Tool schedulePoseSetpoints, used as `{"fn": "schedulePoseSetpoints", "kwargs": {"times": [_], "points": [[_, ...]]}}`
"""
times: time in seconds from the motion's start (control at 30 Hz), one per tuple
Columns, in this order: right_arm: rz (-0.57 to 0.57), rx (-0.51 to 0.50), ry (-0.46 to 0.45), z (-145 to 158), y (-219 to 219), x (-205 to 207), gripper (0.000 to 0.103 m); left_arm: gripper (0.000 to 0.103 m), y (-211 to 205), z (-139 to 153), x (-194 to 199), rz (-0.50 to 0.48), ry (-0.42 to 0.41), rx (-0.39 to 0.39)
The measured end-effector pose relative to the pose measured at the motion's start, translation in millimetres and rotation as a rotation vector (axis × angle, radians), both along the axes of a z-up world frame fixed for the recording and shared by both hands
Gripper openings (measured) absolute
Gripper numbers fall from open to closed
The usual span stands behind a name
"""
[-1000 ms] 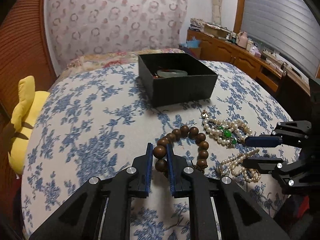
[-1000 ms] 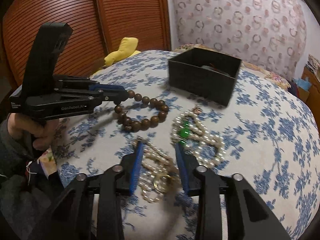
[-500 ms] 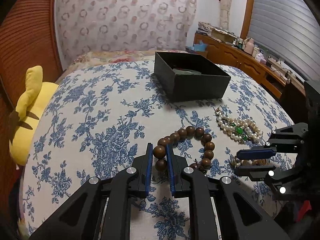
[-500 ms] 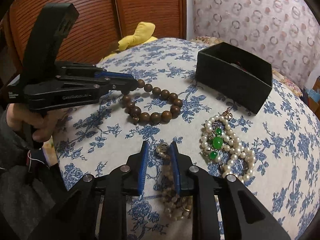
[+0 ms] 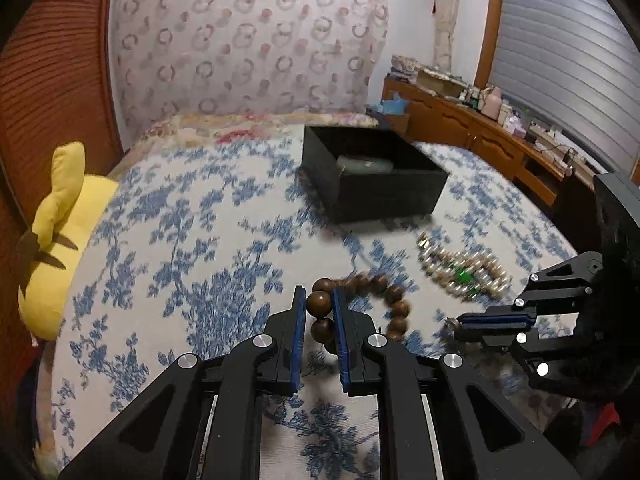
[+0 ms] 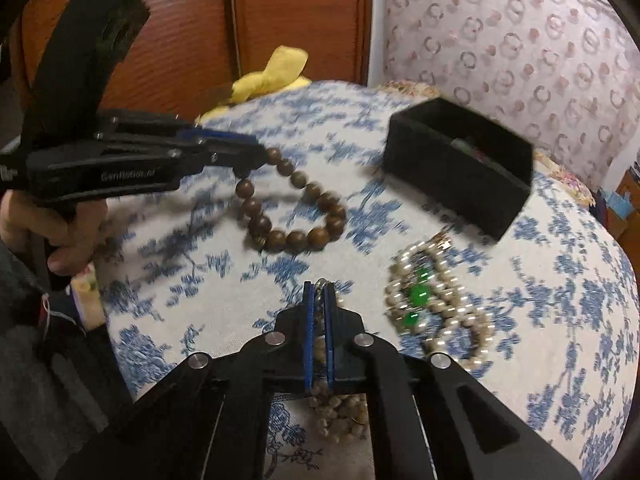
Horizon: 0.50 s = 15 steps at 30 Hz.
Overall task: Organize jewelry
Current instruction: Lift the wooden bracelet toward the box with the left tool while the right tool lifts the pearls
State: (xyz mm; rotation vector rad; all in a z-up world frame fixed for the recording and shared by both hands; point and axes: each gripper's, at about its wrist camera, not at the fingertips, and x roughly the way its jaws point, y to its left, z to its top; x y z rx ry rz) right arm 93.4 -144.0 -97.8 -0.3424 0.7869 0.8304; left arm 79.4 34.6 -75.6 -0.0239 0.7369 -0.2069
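Observation:
My left gripper (image 5: 319,300) is shut on a brown wooden bead bracelet (image 5: 374,300) and holds it up off the blue-flowered bedspread; the bracelet hangs in the right wrist view (image 6: 294,208) from the left gripper (image 6: 256,158). My right gripper (image 6: 319,292) is shut on a pale bead necklace (image 6: 334,412) that dangles below the fingers; it also shows in the left wrist view (image 5: 466,326). A pearl strand with green stones (image 6: 428,304) lies on the bed (image 5: 464,270). A black open box (image 5: 374,178) stands beyond, with a pale bangle (image 5: 364,164) inside.
A yellow plush toy (image 5: 60,236) lies at the bed's left edge. A wooden wardrobe (image 6: 296,20) stands behind it. A wooden sideboard (image 5: 480,132) with clutter runs along the right wall. A patterned headboard cloth (image 5: 248,48) is at the back.
My right gripper has closed on the pale bead necklace and pulled it up. My left gripper has lifted the wooden bracelet off the bed.

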Motion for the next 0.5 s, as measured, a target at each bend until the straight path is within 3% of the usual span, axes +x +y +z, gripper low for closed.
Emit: {"fn": "schedulePoseSetpoints", "kwargs": {"times": [0.5], "points": [[-0.046,0.157,-0.185,103.6,-42.7,-12.2,0.005,0.012,-19.2,60.8,0.7,-0.045,-0.129,-0.005]]}}
